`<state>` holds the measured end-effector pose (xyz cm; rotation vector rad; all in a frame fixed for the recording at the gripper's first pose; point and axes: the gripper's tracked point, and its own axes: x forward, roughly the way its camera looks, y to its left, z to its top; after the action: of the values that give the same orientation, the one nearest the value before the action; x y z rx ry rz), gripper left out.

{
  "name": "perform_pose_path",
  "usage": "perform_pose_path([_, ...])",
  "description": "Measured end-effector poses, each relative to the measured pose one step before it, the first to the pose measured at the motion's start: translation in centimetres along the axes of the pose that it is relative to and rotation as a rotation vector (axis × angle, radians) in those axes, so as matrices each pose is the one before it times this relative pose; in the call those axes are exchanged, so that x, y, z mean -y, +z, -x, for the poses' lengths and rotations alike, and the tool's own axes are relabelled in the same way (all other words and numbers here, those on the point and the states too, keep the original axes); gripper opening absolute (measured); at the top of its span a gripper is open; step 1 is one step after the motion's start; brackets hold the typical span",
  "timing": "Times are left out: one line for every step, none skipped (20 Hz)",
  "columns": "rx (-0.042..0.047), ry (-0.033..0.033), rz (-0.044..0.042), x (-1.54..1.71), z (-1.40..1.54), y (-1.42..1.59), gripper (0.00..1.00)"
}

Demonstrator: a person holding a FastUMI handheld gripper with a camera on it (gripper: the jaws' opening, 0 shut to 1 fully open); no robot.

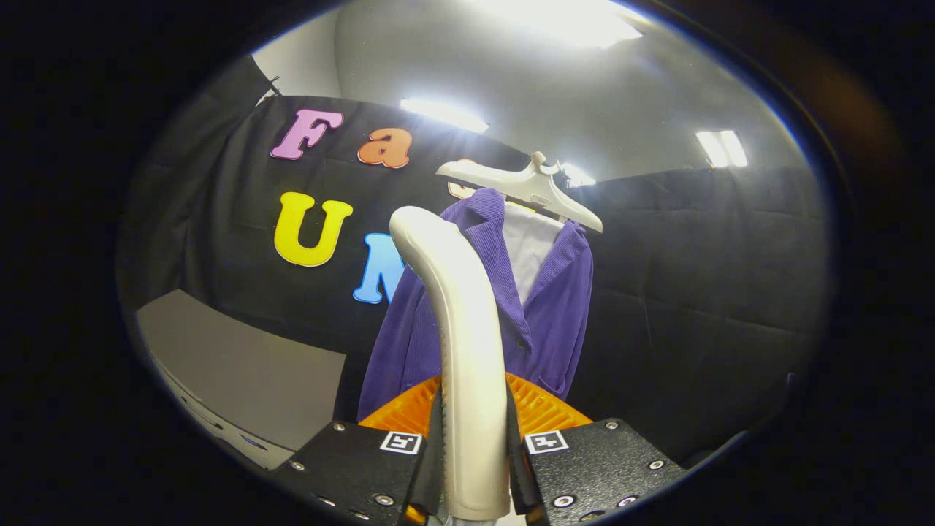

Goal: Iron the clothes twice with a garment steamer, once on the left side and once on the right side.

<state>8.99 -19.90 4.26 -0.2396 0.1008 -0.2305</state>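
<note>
My gripper (473, 446) is shut on the pale, curved handle of the garment steamer (460, 321), which rises between the fingers and bends toward the clothes. Beyond it hangs a purple corduroy jacket (544, 321) over a white shirt (529, 245), both on a white hanger (522, 186). The steamer handle covers the jacket's left front. The steamer's head points at the garment; I cannot tell whether it touches the cloth.
A grey table or box (241, 372) stands to the left of the jacket. Black cloth walls enclose the booth behind and to the right of the hanging clothes.
</note>
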Motion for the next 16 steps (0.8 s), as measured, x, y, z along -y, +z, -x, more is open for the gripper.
perform_pose_path([0.00366, -0.01005, 0.00134, -0.204, -0.639, 0.425, 0.37])
perform_pose_path([0.00558, -0.00172, -0.00912, -0.213, -0.63, 0.47, 0.37])
perform_pose_path([0.00567, -0.00269, -0.01021, -0.144, -0.598, 0.453, 0.37])
perform_pose_path([0.0025, -0.01577, -0.00193, 0.099, -0.957, 0.33, 0.37])
perform_pose_path([0.00054, -0.02017, 0.00033, 0.431, -0.706, 0.314, 0.37])
perform_pose_path([0.00324, -0.01504, -0.00673, 0.184, -0.525, 0.362, 0.37])
perform_pose_path([0.00416, -0.00686, -0.01354, 0.053, -0.753, 0.402, 0.37])
perform_pose_path([-0.00061, -0.00601, -0.00889, 0.088, -0.575, 0.09, 0.37])
perform_pose_path([-0.00128, -0.01357, 0.00114, 0.2, -0.593, 0.172, 0.37])
perform_pose_path([0.00064, -0.0233, 0.00879, 0.709, -0.642, 0.24, 0.37])
perform_pose_path([0.00413, -0.02657, 0.00527, 0.606, -0.51, 0.319, 0.37])
perform_pose_path([0.00751, -0.02192, -0.00144, 0.466, -0.508, 0.335, 0.37])
perform_pose_path([0.00675, -0.01956, -0.00284, 0.293, -0.501, 0.292, 0.37])
perform_pose_path([0.00038, -0.01728, 0.00247, 0.319, -0.652, -0.059, 0.37])
perform_pose_path([-0.00072, -0.01054, 0.00392, 0.144, -0.572, -0.14, 0.37])
perform_pose_path([-0.0023, -0.00817, 0.00562, -0.024, -0.535, -0.104, 0.37])
